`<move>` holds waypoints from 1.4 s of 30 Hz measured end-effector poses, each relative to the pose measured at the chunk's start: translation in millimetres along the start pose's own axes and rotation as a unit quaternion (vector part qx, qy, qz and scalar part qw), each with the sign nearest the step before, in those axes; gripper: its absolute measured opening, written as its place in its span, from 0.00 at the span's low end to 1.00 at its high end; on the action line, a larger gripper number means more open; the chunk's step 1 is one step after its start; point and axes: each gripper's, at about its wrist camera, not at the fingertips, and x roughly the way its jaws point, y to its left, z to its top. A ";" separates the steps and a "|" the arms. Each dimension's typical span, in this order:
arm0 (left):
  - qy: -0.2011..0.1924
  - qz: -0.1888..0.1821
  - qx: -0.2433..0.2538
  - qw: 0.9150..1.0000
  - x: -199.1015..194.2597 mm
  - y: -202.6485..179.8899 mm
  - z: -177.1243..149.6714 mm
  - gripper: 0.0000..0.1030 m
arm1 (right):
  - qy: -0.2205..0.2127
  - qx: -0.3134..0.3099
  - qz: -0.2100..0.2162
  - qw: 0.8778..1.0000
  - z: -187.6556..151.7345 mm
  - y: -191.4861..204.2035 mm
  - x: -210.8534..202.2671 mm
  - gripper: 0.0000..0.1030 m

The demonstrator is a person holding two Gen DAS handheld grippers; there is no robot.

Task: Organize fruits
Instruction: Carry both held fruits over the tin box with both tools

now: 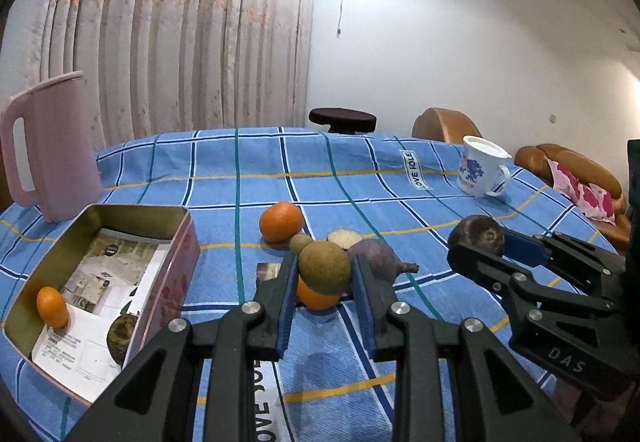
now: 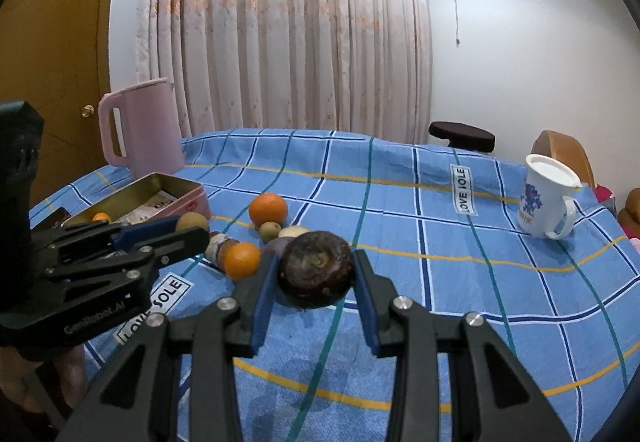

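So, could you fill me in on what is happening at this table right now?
A person is sorting fruit with two handheld grippers. The left gripper is shut on a round tan fruit, and the right gripper is shut on a dark brown fruit. The open tin already holds a small orange and a dark fruit. More fruit, including an orange, lies on the blue checked tablecloth.

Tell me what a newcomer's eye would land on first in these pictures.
First, the two grippers, each lifting a fruit above the blue checked tablecloth: the left gripper clamps a round tan fruit, the right gripper a dark brown fruit. Next, the small heap of oranges and other fruit mid-table, and the open tin at the left with a small orange already inside.
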 end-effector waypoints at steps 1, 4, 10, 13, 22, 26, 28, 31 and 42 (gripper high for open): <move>-0.002 0.001 0.001 1.000 -0.7 -0.4 0.0 0.28 | -0.001 -0.001 0.000 1.000 -0.2 0.3 -0.4 0.39; -0.005 0.001 0.002 1.000 -1.6 -0.9 0.1 0.28 | -0.003 -0.003 0.000 1.000 -0.1 0.1 -0.5 0.39; -0.020 0.005 0.006 1.000 -7.3 -2.1 -0.9 0.28 | -0.021 -0.008 -0.001 1.000 -0.8 1.5 -6.9 0.39; -0.029 0.008 0.013 0.999 -10.8 -4.9 -1.5 0.28 | -0.029 -0.012 -0.003 0.999 -1.8 2.4 -9.9 0.39; -0.018 0.038 -0.004 0.999 -14.2 21.5 1.0 0.28 | -0.003 -0.034 0.018 0.999 2.2 18.6 2.8 0.39; -0.018 0.074 -0.017 0.997 -19.9 51.5 8.8 0.28 | 0.008 -0.032 0.059 0.998 14.8 38.1 19.5 0.39; -0.014 0.094 -0.021 0.995 -22.5 68.5 12.2 0.28 | 0.013 -0.030 0.083 0.996 22.9 49.2 26.9 0.39; -0.004 0.114 -0.038 0.993 -23.1 97.3 13.9 0.28 | 0.019 -0.038 0.118 0.992 38.1 76.2 39.8 0.39; 0.041 0.148 -0.086 0.984 -15.0 169.4 -0.9 0.28 | 0.051 -0.085 0.171 0.980 56.2 160.1 101.3 0.39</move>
